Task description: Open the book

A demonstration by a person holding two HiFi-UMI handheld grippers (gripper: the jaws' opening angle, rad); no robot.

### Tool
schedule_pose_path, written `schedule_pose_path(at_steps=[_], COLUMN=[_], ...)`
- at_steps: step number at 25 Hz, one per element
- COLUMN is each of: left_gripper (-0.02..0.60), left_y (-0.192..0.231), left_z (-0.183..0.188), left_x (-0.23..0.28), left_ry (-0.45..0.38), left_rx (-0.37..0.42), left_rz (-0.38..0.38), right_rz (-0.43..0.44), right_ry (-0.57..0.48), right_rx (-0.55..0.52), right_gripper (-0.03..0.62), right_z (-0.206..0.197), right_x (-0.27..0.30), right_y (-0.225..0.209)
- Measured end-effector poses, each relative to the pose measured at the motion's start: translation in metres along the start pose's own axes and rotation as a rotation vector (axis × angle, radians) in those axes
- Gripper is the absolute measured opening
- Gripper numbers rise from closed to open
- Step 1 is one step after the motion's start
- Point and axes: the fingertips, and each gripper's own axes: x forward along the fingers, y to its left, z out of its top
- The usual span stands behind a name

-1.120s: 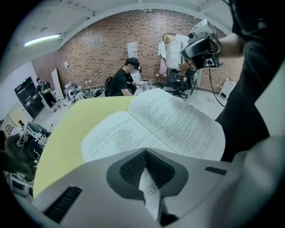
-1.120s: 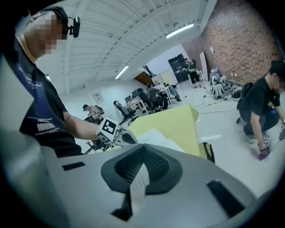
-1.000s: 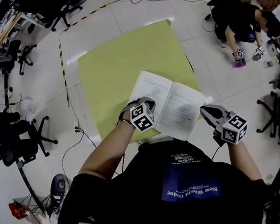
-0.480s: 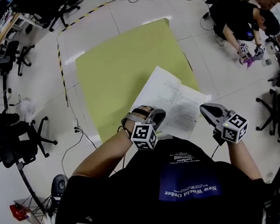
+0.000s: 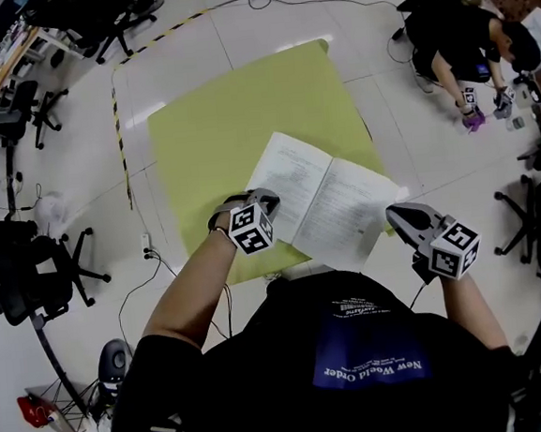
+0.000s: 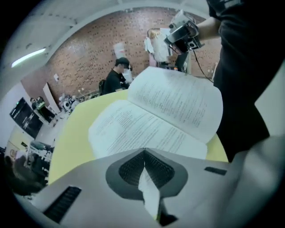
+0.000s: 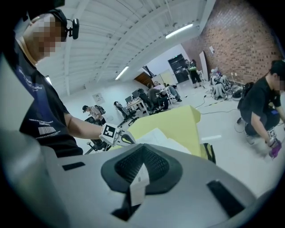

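Left hand-held gripper [image 5: 267,198] has its jaws together with nothing between them, and its tip stands just at the near edge of the left page of the book [image 5: 326,201]; whether it touches the paper I cannot tell. This book lies already open on the yellow-green bench [image 5: 215,121], close to the edge beside the person. In the left gripper view the right page bows upward, so the opening seems done but not yet settled. To finish well, I think the closed tip should press softly on the left page and slide outward, without creasing it. Right hand-held gripper [image 5: 394,212], also closed and empty, hangs beside the book's right page, apart from it, and could hold that page down.
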Motion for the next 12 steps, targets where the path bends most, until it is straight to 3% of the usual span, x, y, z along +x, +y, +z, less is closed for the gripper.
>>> schedule_pose_path(at_steps=[2, 4, 6, 8, 10, 12], left_gripper=[-0.006, -0.006, -0.006, -0.006, -0.006, -0.006], left_y=[0.013, 0.011, -0.012, -0.042, -0.056, -0.043], left_z=[0.015, 0.055, 0.104, 0.135, 0.133, 0.110], left_x=[-0.037, -0.072, -0.080, -0.055, -0.011, 0.017], left_ry=[-0.008, -0.121, -0.220, -0.228, -0.132, -0.029], left_rx=[-0.085, -0.130, -0.023, 0.141, 0.286, 0.334], left_rz=[0.039, 0.076, 0.076, 0.044, 0.048, 0.111], right_rz=[0.008, 0.005, -0.001, -0.007, -0.011, -0.011], right_ry=[-0.013, -0.024, -0.023, -0.018, -0.017, -0.016], right_rx=[-0.007, 0.005, 0.011, 0.011, 0.012, 0.014], right_gripper=[-0.014, -0.014, -0.014, -0.014, -0.014, -0.014], right_z=[0.006, 0.008, 0.006, 0.004, 0.002, 0.001], right_x=[0.000, -0.002, -0.004, -0.004, -0.005, -0.006], right_y=[0.004, 0.002, -0.001, -0.002, -0.002, -0.001])
